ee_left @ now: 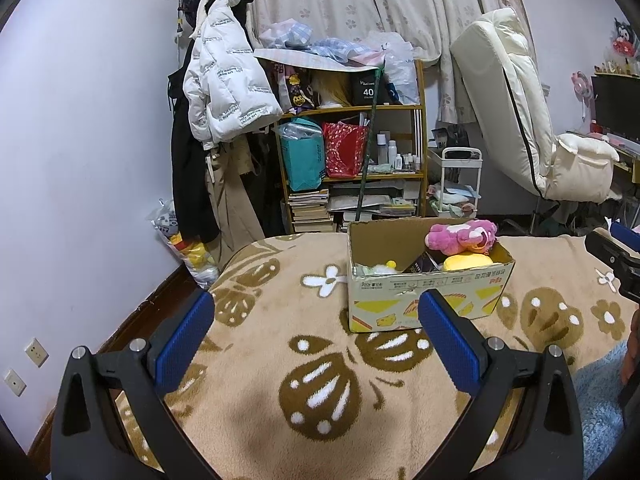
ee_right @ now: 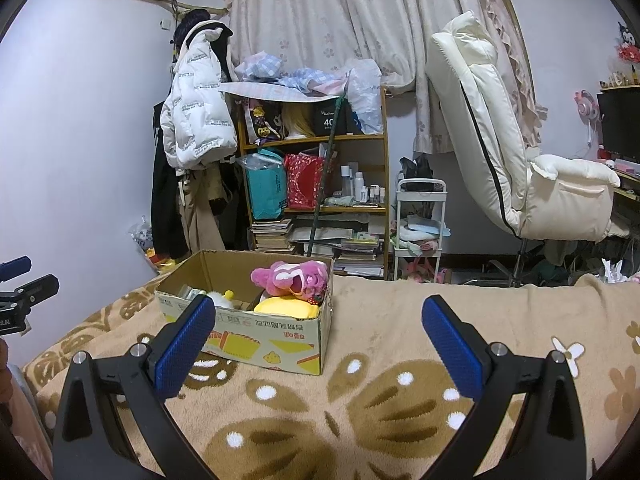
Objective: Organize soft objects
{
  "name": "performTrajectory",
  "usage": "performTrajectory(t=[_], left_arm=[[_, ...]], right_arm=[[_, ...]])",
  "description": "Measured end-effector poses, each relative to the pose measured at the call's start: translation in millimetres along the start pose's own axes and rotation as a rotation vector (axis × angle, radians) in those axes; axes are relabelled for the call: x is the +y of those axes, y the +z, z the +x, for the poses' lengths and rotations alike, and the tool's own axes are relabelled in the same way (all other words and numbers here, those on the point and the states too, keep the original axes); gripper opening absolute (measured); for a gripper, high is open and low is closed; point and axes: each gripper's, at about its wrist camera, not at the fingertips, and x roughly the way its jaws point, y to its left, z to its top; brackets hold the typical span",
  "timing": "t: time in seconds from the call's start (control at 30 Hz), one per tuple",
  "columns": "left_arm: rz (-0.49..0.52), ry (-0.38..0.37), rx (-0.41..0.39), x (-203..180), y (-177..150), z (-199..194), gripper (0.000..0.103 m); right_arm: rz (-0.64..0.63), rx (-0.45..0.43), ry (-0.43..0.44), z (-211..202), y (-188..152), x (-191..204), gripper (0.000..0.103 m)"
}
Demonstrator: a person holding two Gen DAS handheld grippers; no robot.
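A cardboard box (ee_left: pixel 424 300) (ee_right: pixel 256 340) stands on a tan floral blanket (ee_left: pixel 304 360) (ee_right: pixel 400 360). Inside it lie a pink plush toy (ee_left: pixel 464 234) (ee_right: pixel 292 276), a yellow plush (ee_left: pixel 466 262) (ee_right: pixel 288 306) and a small white and yellow toy (ee_left: pixel 384 268) (ee_right: pixel 222 298). My left gripper (ee_left: pixel 316 344) is open and empty, hovering over the blanket in front of the box. My right gripper (ee_right: pixel 320 346) is open and empty, just right of the box. Each gripper shows at the edge of the other's view, the right one in the left wrist view (ee_left: pixel 616 256) and the left one in the right wrist view (ee_right: pixel 24 292).
Beyond the bed stand a wooden shelf (ee_left: pixel 352 148) (ee_right: pixel 316 176) with bags and books, hanging coats (ee_left: pixel 224 80) (ee_right: pixel 196 112), a white cart (ee_left: pixel 456 184) (ee_right: pixel 420 224) and a cream recliner chair (ee_left: pixel 532 120) (ee_right: pixel 520 168). A blue fluffy cloth (ee_left: pixel 600 408) lies at the right.
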Motion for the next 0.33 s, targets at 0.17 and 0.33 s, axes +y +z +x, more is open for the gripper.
performTrajectory(t=[0.17, 0.33], left_arm=[[0.002, 0.002, 0.006, -0.7, 0.2, 0.6, 0.1], [0.003, 0.001, 0.007, -1.2, 1.3, 1.1, 0.101]], right_arm=[[0.0, 0.0, -0.002, 0.8, 0.2, 1.5, 0.103], [0.003, 0.0, 0.0, -0.5, -0.6, -0.7, 0.103]])
